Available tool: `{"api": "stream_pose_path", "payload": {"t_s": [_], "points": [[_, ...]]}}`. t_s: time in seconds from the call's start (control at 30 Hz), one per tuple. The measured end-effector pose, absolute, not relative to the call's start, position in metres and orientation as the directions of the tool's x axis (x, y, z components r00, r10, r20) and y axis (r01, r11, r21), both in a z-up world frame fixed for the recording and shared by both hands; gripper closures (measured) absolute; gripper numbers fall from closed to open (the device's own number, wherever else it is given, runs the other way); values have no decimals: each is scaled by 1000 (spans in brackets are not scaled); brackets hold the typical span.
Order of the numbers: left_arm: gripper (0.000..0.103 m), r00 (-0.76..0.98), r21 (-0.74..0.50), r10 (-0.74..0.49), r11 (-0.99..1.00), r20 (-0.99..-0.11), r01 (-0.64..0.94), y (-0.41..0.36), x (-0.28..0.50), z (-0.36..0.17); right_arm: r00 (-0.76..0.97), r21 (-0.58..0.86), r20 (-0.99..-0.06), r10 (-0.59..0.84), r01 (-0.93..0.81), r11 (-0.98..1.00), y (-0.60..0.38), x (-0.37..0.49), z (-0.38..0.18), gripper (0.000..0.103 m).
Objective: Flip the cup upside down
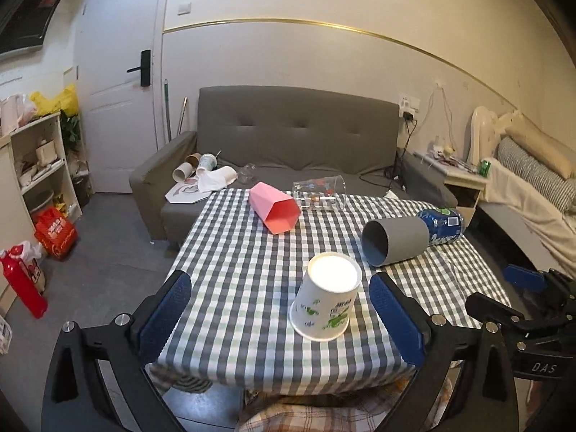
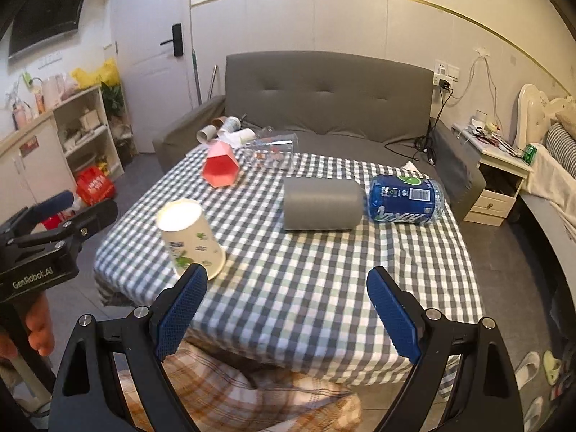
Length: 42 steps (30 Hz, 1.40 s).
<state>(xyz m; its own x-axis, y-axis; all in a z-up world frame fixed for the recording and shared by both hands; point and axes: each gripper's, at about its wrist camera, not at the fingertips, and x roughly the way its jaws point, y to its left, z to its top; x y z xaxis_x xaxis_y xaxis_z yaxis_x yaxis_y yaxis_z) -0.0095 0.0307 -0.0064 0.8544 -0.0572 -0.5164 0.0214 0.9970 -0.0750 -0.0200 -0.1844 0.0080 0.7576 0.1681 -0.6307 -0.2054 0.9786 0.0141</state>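
Paper cup [image 1: 327,297] inverted near table [image 1: 230,252] front edge; left hand-held gripper [image 1: 284,318] agape, straddling; right hand-held gripper [image 2: 288,309] agape.

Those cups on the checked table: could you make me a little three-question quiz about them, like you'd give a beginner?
1. True or false: the white paper cup stands upside down, its closed base on top.
2. Which cup lies on its side closest to the blue bottle? A) pink cup B) grey cup C) clear glass cup
3. Fill in: both the left gripper and the right gripper are ____, holding nothing.

Key
1. True; its wide rim rests on the tablecloth.
2. B; grey cup and bottle lie end to end.
3. Open.
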Motion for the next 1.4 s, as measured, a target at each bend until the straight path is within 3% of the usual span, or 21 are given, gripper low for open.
{"api": "stream_pose_path", "payload": {"t_s": [0.2,1.4], "points": [[0,862,-101,-67,995,-502,19,36,-31,-9,784,8,-594,182,-220,976,-181,-36,9,0],[0,854,-44,-28,999,-520,6,30,-55,-22,779,-6,-600,180,-230,973,-177,-47,0,0]]}}
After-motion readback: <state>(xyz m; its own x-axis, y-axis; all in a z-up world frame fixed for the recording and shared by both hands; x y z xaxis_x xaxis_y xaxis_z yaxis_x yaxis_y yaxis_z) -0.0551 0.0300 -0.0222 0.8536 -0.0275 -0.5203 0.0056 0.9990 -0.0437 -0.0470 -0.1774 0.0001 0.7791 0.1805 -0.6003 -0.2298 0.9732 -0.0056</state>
